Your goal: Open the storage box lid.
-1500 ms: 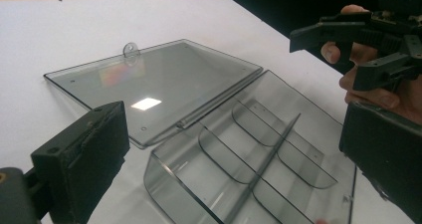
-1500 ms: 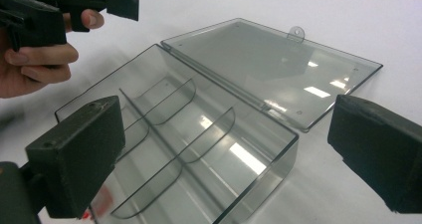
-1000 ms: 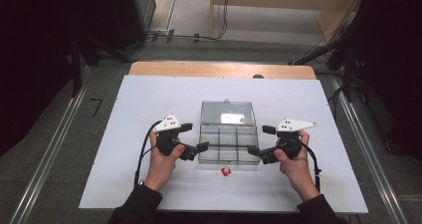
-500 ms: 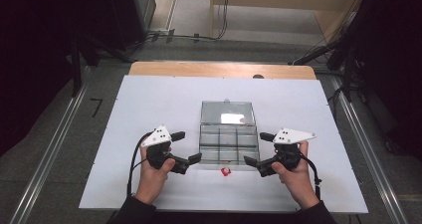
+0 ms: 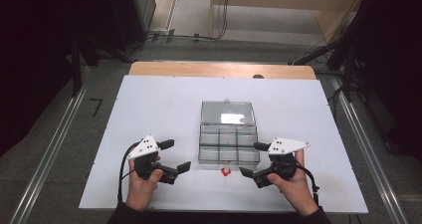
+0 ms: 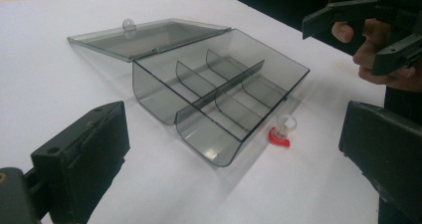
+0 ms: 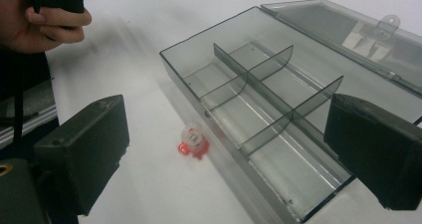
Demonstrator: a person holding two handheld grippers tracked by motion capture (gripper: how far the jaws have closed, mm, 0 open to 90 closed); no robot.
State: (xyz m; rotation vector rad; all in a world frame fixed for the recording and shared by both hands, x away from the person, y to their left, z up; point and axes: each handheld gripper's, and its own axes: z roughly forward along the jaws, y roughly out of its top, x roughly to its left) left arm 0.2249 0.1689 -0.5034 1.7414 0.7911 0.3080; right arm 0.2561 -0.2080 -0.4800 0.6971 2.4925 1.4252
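A clear smoky plastic box [image 5: 229, 145] with several empty compartments lies in the middle of the white table, its lid [image 5: 227, 112] folded back flat behind it. A small red and clear piece [image 5: 226, 171] rests on the table just in front of the box, also seen as the red piece [image 6: 280, 133] and the red piece [image 7: 193, 141]. My left gripper [image 5: 175, 158] is open, to the left of the box and apart from it. My right gripper [image 5: 252, 160] is open at the box's front right corner, holding nothing. The box [image 6: 219, 97] and the box [image 7: 271, 102] lie ahead of both sets of jaws.
The white table [image 5: 149, 104] has a wooden strip [image 5: 219, 69] along its far edge. Dark equipment and cables stand on the floor beyond. A person's hands hold both grippers near the table's front edge.
Both grippers have drawn back from the box's sides toward the table's front edge. The box and the red piece have stayed put.
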